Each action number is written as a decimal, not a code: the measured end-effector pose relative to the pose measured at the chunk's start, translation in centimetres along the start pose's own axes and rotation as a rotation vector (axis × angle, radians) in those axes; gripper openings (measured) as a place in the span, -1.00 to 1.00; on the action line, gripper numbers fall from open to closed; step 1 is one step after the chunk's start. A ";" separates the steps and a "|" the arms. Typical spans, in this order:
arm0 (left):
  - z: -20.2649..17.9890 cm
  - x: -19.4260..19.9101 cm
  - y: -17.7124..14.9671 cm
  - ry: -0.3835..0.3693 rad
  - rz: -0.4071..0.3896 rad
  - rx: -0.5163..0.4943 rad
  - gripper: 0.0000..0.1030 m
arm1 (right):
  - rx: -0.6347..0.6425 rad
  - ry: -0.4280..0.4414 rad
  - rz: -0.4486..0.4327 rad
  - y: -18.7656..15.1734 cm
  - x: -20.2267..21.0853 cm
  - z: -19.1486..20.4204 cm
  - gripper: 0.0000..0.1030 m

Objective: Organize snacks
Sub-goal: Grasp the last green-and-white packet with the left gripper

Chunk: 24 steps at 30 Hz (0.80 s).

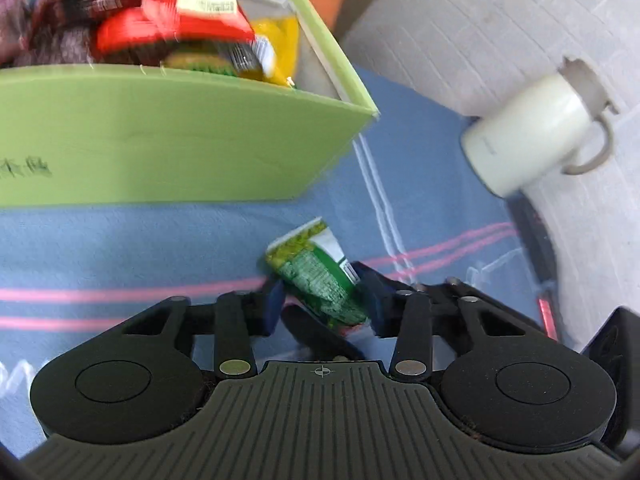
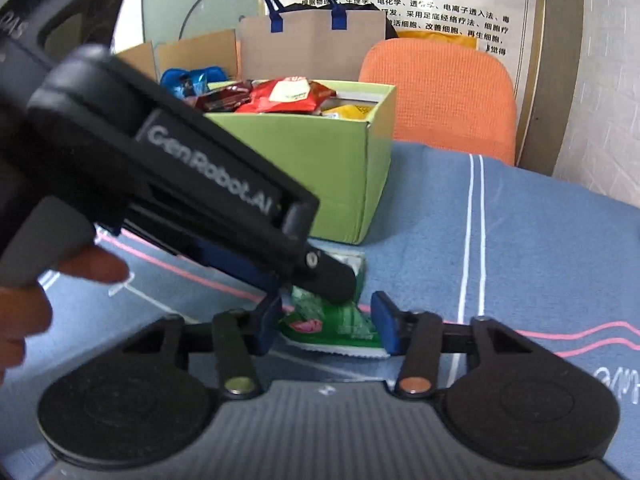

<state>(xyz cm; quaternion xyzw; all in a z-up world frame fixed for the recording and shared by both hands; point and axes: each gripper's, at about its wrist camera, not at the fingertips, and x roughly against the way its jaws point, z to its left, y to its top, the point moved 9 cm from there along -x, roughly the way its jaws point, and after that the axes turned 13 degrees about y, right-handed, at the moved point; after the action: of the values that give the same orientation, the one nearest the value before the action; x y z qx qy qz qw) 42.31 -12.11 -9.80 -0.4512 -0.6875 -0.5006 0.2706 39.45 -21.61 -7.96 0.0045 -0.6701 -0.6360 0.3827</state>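
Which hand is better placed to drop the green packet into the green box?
Probably left: its tongs grip the green packet facing the green box. The right tongs only bracket its end.

Black hand-held gripper (image 2: 326,326) with blue pads (image 2: 387,326), white "GenRobot.AI" lettering.

box (image 1: 168,140): light green
packet (image 1: 320,276): green, white-edged
cloth (image 2: 540,240): blue, pink and white stripes
mug (image 1: 524,132): cream
chair (image 2: 440,96): orange
finger pads (image 2: 386,328): blue
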 end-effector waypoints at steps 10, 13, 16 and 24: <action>2.7 4.3 -4.6 -0.015 -0.035 0.043 -0.75 | 0.067 0.043 0.008 -1.9 2.3 6.4 -0.21; 4.0 5.5 -6.0 -0.010 -0.044 0.059 -0.72 | 0.101 0.052 0.020 -2.4 2.1 8.7 -0.15; 5.0 6.0 -6.7 0.010 -0.068 0.062 -0.45 | 0.101 0.073 0.012 -2.7 2.1 10.5 -0.04; 5.0 5.8 -6.7 -0.011 -0.075 0.067 -0.59 | 0.026 0.045 0.002 -3.1 2.0 9.6 0.01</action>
<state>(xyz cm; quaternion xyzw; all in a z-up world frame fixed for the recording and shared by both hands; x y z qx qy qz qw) 34.10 -6.07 -9.74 -0.4187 -0.7216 -0.4846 0.2628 31.61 -15.05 -8.59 0.0234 -0.6697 -0.6265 0.3980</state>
